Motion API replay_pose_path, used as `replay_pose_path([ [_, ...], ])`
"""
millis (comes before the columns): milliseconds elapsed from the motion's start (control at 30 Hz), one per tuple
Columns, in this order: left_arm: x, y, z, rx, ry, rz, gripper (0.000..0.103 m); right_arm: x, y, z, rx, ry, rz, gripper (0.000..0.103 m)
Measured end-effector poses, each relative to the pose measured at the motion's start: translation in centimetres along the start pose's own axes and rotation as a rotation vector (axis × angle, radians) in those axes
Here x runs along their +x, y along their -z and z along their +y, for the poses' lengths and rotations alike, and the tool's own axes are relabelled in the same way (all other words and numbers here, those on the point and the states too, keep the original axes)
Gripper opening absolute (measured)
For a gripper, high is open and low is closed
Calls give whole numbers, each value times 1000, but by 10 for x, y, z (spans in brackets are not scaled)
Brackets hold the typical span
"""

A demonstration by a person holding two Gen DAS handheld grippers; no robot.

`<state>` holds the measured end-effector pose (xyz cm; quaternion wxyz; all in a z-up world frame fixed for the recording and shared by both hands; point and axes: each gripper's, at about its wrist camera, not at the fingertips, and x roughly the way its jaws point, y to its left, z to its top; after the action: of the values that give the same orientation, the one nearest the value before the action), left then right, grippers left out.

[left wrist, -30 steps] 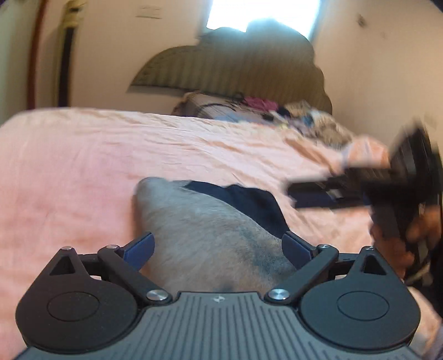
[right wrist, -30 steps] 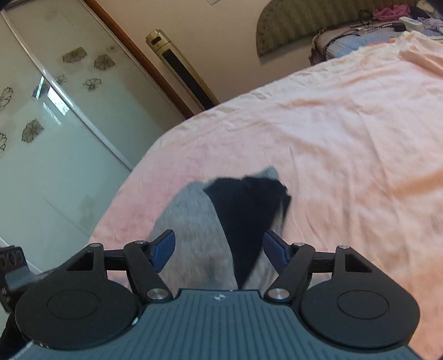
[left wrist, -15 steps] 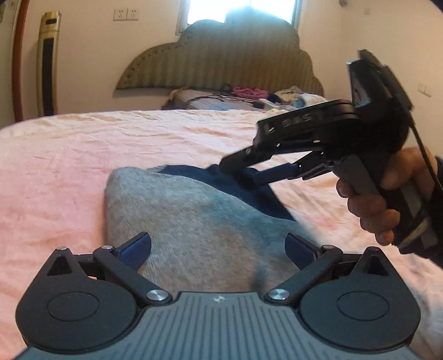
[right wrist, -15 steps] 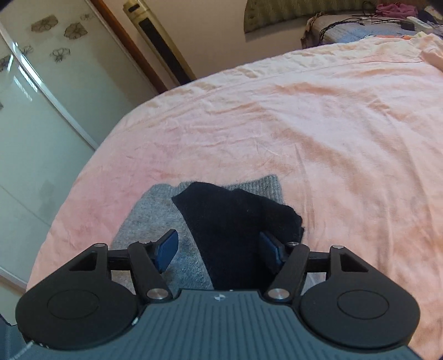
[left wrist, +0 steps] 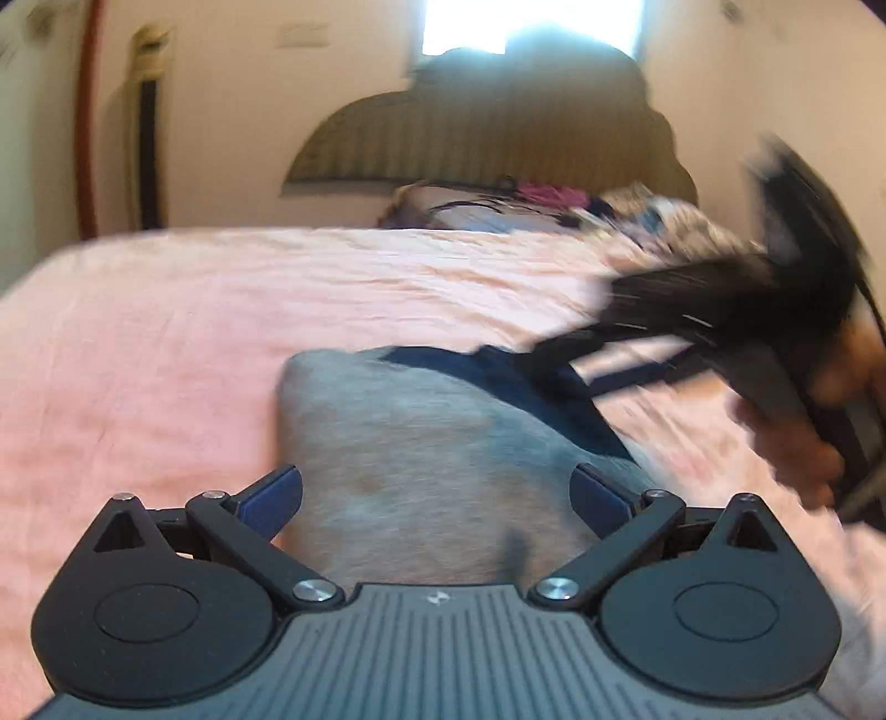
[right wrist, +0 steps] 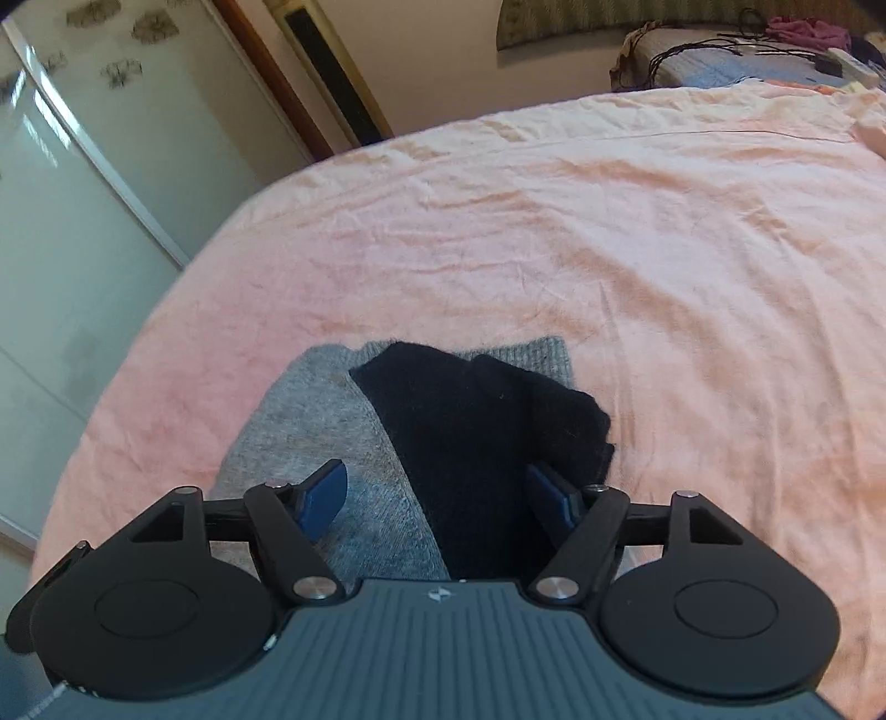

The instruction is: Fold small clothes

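A small grey knitted garment [left wrist: 421, 443] with a dark navy part [left wrist: 526, 382] folded over it lies on the pink bedsheet [left wrist: 166, 343]. My left gripper [left wrist: 437, 498] stands open low over the garment's near grey end, a finger on each side. In the right wrist view the navy part [right wrist: 482, 443] lies across the grey cloth [right wrist: 321, 421]. My right gripper [right wrist: 440, 498] hovers over both with its jaws opening; the cloth lies between and beneath the pads, which do not pinch it. The left wrist view shows the right gripper [left wrist: 559, 365] blurred, held by a hand [left wrist: 797, 448].
Loose clothes and cables [right wrist: 775, 39] are piled at the head of the bed, in front of a padded headboard [left wrist: 498, 138]. Sliding glass doors [right wrist: 83, 183] stand beyond the bed's left edge [right wrist: 183, 277]. Pink sheet stretches wide beyond the garment.
The navy part, blurred and in motion a second ago, now lies flat on the grey cloth. My right gripper came in lower over it; its fingers narrowed, then spread again. The left gripper stayed put.
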<state>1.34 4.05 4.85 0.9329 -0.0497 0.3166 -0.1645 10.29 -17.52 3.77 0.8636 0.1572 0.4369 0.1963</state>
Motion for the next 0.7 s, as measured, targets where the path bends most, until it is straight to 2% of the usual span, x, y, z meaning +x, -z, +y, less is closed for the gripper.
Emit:
replay_pose_path([
  [100, 21, -2, 47, -250, 41, 104, 103, -27, 15, -36, 136, -68, -53, 79],
  [167, 42, -1, 54, -307, 43, 177, 103, -20, 22, -50, 180, -52, -12, 74],
  [233, 53, -3, 43, -260, -6, 178, 102, -1, 29, -50, 175, -45, 58, 44],
  [267, 58, -5, 36, -219, -39, 181, 103, 4, 31, -47, 145, -46, 40, 42],
  [300, 63, -7, 29, -184, -64, 184, 103, 8, 30, -45, 115, -28, 29, 28],
  [333, 65, -8, 26, -156, -79, 181, 103, 13, 26, -49, 113, -25, 25, 21],
  [400, 68, -11, 27, -148, -84, 187, 103, 18, 18, -61, 168, -59, 38, 18],
  [467, 62, -13, 29, -180, -73, 221, 101, 14, 20, -56, 139, -42, 42, 19],
  [500, 52, -10, 32, -207, -60, 230, 100, 9, 23, -50, 119, -25, 32, 26],
  [533, 42, -4, 35, -230, -46, 231, 100, -2, 28, -46, 115, -14, 19, 40],
  [567, 29, 3, 35, -235, -28, 222, 100, -14, 35, -43, 113, -14, 11, 45],
  [600, 18, 12, 35, -232, -17, 213, 100, -26, 44, -41, 110, -38, -2, 55],
  [633, 10, 20, 34, -234, -5, 216, 100, -41, 56, -42, 112, -74, -18, 60],
  [700, 1, 35, 27, -234, 15, 222, 100, -57, 80, -40, 109, -123, -1, 60],
])
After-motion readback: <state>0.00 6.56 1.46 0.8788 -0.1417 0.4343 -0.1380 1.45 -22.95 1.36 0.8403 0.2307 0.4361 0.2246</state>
